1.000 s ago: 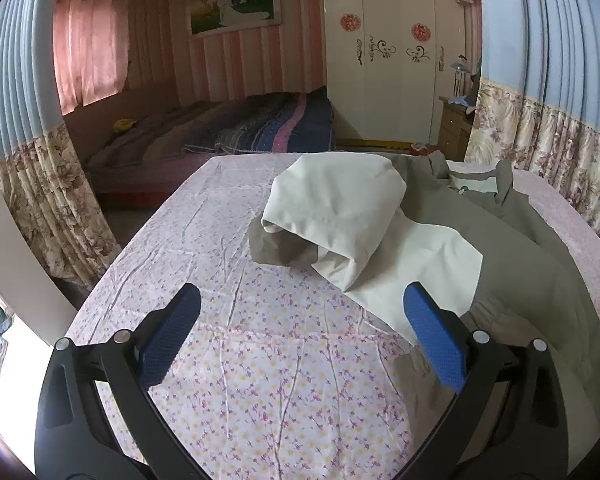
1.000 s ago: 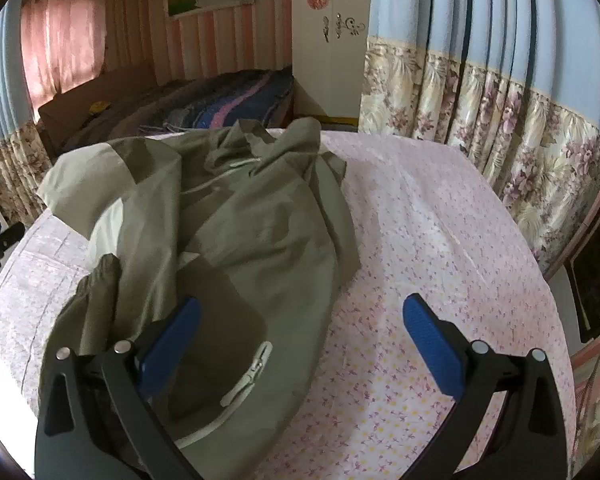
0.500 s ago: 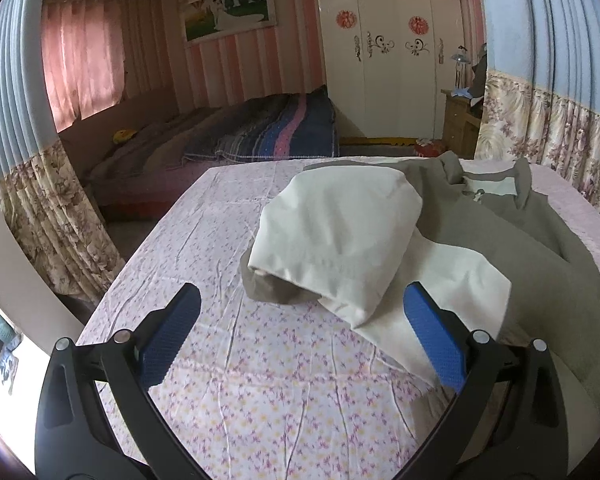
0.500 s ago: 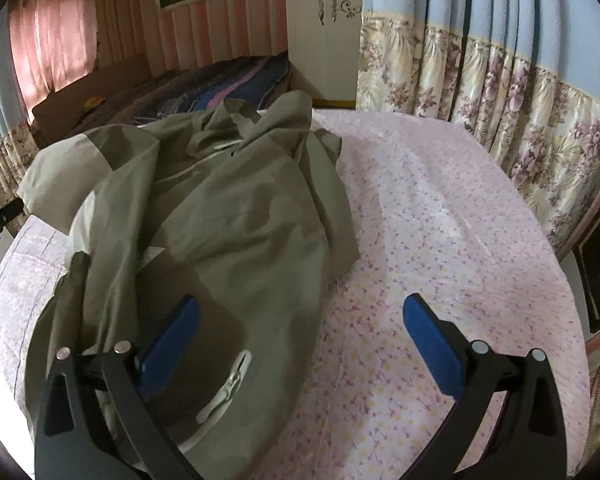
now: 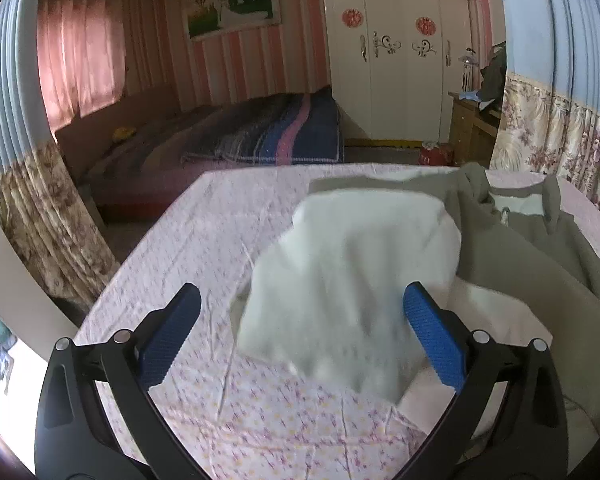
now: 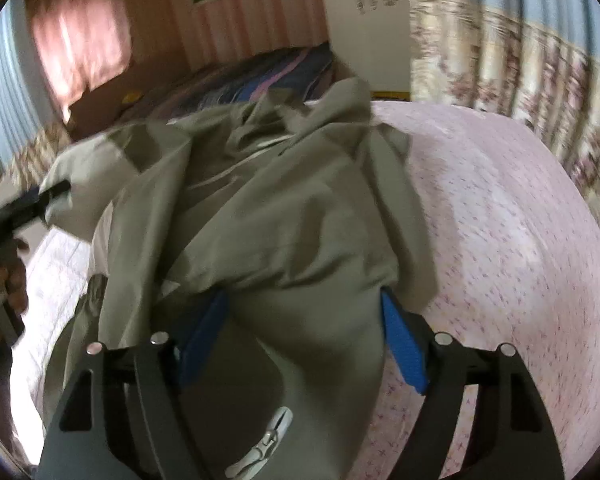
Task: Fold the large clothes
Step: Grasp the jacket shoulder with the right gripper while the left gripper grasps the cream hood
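Note:
A large olive-green jacket [image 6: 300, 220] with a cream lining lies crumpled on a bed with a pink flowered sheet [image 5: 204, 248]. In the left wrist view its cream sleeve [image 5: 352, 276] bulges between the blue pads of my left gripper [image 5: 300, 332], which is open. In the right wrist view the jacket's body fills the gap of my right gripper [image 6: 304, 340], whose jaws stand open around a thick fold. A white zipper pull [image 6: 268, 436] shows below it. The left gripper [image 6: 40, 200] also shows at the far left, by the sleeve.
A second bed with a dark striped blanket [image 5: 260, 136] stands behind. A white wardrobe [image 5: 396, 60] and a wooden cabinet [image 5: 472, 120] are at the back right. Flowered curtains [image 6: 520, 60] hang along the right. The sheet [image 6: 500, 220] lies to the right of the jacket.
Both grippers have moved forward into the jacket. The sleeve now sits between the left pads, and the jacket's body now sits between the right pads, which have narrowed.

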`<state>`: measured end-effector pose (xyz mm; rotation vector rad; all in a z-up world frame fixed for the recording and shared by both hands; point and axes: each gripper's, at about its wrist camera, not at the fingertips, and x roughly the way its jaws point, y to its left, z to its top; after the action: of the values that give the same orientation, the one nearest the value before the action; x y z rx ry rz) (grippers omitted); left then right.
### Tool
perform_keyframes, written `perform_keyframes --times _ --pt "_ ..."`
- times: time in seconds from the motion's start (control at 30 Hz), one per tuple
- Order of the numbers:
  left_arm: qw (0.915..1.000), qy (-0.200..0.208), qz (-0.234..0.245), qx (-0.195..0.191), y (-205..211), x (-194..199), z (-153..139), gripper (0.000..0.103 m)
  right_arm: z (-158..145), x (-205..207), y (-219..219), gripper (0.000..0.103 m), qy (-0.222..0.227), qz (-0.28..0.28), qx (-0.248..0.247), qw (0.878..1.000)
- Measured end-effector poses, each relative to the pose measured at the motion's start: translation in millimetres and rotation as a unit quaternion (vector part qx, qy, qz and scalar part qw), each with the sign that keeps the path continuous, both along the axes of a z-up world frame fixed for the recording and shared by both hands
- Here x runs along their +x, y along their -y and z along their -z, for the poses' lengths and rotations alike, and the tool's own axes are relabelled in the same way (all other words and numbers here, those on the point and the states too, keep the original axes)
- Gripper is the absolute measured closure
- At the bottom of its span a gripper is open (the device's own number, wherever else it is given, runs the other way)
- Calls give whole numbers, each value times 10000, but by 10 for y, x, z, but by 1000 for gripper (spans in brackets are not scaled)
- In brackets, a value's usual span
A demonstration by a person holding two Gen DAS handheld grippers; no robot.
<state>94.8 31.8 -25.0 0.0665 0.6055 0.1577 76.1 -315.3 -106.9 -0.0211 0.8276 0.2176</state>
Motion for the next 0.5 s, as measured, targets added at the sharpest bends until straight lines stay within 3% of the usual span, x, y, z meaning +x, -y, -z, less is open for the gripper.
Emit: perform_keyframes --times 0.07,0.17,0.33,0.43,0.47,0.5 --pt "9999 120 -20 35 -21 24 -84 3 52 72 -64 27 -88 -114 -175 9997" --pt "9997 209 11 138 -30 78 -164 3 68 108 -31 32 -170 -158 15 9997" --pt "9995 -186 104 216 -65 310 50 3 169 192 -54 46 -275 -64 -74 9996" --pt "9990 -324 279 143 -74 437 186 3 211 213 -27 69 -238 30 -13 9997" --pt "9985 -387 394 61 -68 479 218 3 205 214 -17 83 -187 44 34 9998" --pt "9977 -445 502 -54 -79 496 253 3 193 208 -19 87 -124 35 71 9999"
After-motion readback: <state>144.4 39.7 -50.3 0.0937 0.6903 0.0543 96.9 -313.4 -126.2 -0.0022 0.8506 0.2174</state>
